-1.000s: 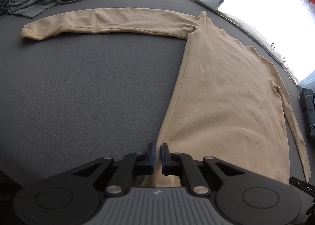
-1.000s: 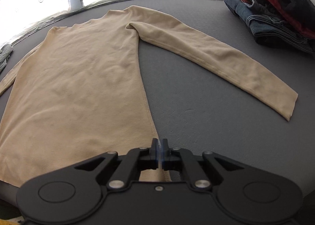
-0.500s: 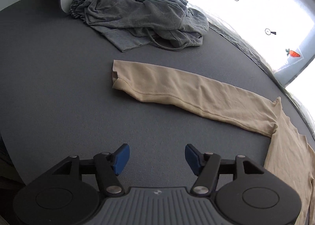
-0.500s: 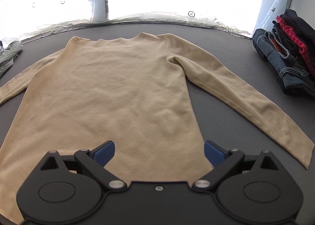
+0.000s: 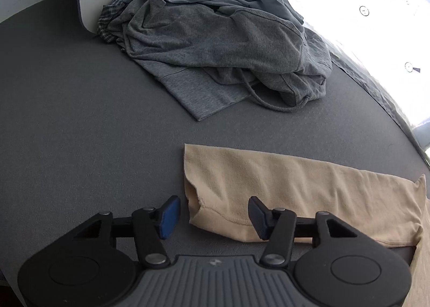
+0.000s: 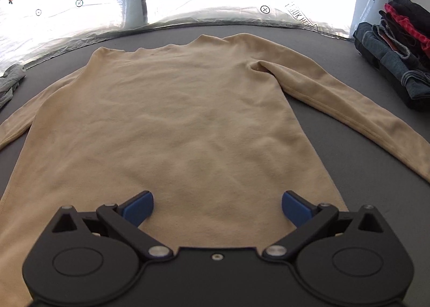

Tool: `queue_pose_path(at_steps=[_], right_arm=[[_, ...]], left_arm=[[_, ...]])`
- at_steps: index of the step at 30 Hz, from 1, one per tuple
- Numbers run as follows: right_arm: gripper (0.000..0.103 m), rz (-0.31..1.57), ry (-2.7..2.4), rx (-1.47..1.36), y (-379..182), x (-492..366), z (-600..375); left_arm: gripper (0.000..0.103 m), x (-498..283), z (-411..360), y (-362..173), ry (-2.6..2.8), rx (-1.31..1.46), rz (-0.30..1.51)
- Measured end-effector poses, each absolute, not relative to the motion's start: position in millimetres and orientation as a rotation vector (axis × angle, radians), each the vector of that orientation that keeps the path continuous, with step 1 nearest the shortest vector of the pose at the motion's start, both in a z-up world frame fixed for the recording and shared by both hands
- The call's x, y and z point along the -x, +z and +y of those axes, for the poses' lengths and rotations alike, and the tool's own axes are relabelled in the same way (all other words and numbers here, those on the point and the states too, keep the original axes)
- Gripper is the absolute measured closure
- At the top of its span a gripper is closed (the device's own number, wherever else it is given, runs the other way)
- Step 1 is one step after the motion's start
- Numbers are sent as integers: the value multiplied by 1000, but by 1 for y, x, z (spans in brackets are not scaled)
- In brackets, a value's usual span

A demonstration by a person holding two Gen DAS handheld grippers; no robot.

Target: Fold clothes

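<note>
A dark grey worktop (image 6: 349,151) carries everything here. Spread flat across it, directly ahead of and under the right gripper (image 6: 217,206), lies a tan long-sleeved shirt (image 6: 188,124), collar at the far end and both sleeves stretched outward. The right gripper is released, its jaws spread wide above the lower part of the shirt's body, and no blue pad visibly pinches cloth. Far ahead and to that gripper's right sits a stack of folded dark clothes (image 6: 397,54), apart from the shirt's right sleeve (image 6: 357,110). Well ahead of the left gripper (image 5: 213,211) rests a crumpled heap of grey garments (image 5: 215,46), apart from the shirt. The left gripper is likewise released and wide open, holding nothing; the cuff end of the left sleeve (image 5: 282,186) lies between its two fingers, nearer the right-hand fingertip (image 5: 255,210), which overlaps the sleeve's edge, while the other pad (image 5: 169,213) stands over bare worktop just beside the cuff.
</note>
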State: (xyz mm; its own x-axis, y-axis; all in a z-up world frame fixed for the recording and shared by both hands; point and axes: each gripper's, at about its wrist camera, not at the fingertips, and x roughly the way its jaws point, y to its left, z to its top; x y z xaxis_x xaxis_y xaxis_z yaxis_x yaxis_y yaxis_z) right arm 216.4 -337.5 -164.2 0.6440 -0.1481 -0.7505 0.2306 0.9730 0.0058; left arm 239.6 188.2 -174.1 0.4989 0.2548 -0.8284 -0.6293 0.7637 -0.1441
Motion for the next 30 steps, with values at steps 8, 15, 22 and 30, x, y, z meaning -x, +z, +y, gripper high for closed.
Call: queue_pose_path(at_steps=[8, 15, 22, 30], right_arm=[[0, 833, -249, -123, -165, -215, -335], [0, 832, -253, -129, -166, -214, -336], [0, 865, -254, -137, -164, -218, -337], [0, 901, -229, -162, -161, -221, -343]], left_arm=[[98, -220, 216, -173, 636, 511, 860], [99, -217, 224, -163, 593, 626, 813], [99, -243, 147, -134, 283, 663, 742], [84, -286, 32, -136, -158, 669, 921]])
